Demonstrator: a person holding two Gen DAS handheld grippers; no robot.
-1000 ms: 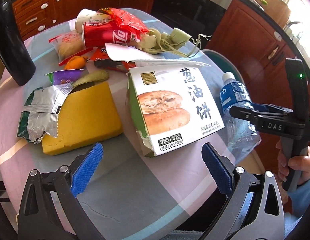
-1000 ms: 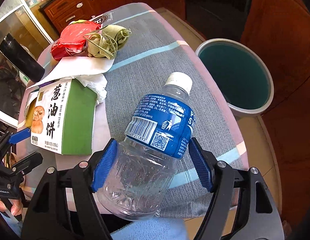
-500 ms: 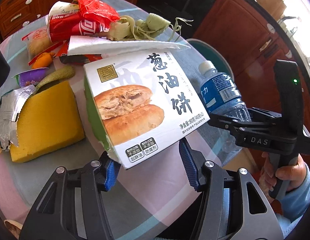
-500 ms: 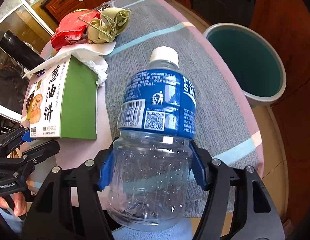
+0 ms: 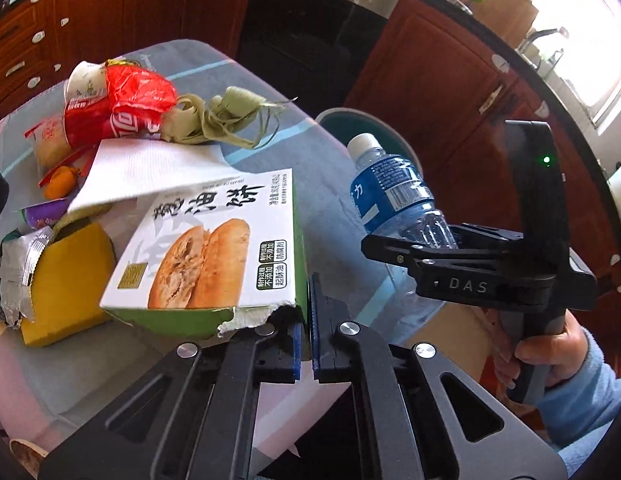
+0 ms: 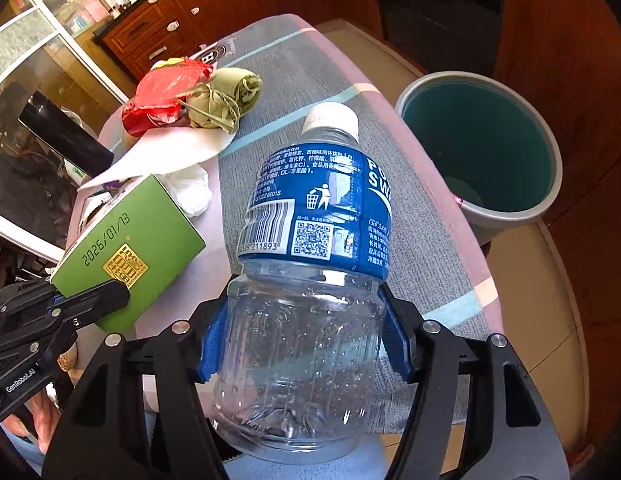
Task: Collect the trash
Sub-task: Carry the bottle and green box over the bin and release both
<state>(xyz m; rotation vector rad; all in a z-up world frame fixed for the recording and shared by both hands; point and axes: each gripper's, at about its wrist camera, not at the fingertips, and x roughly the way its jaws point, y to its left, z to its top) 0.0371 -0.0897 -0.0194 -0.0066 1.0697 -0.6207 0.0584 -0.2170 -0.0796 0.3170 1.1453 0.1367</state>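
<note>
A white and green pastry box [image 5: 206, 248] hangs tilted over the table, its torn near corner pinched between the pads of my left gripper [image 5: 308, 300], which is shut on it. The right wrist view shows the box's green side [image 6: 126, 240] with the left gripper [image 6: 86, 300] clamped on its lower corner. My right gripper [image 6: 304, 344] is shut on the clear lower body of an empty plastic bottle [image 6: 310, 208] with a blue label and white cap. In the left wrist view the bottle [image 5: 390, 192] leans up out of the right gripper [image 5: 410, 248], held by a hand in a blue sleeve.
A grey bin [image 6: 546, 148] with a teal inside stands on the floor beyond the table's right edge. On the table [image 6: 302, 72] lie a red can and wrapper [image 5: 122, 108], green leaf strips [image 5: 226, 116], a white napkin [image 5: 150, 168], a yellow sponge [image 5: 66, 280] and a foil wrapper [image 5: 18, 272].
My left gripper went from wide open to shut on the box's torn corner, and the box has tipped up off the table. The bottle in the right gripper has swung more upright.
</note>
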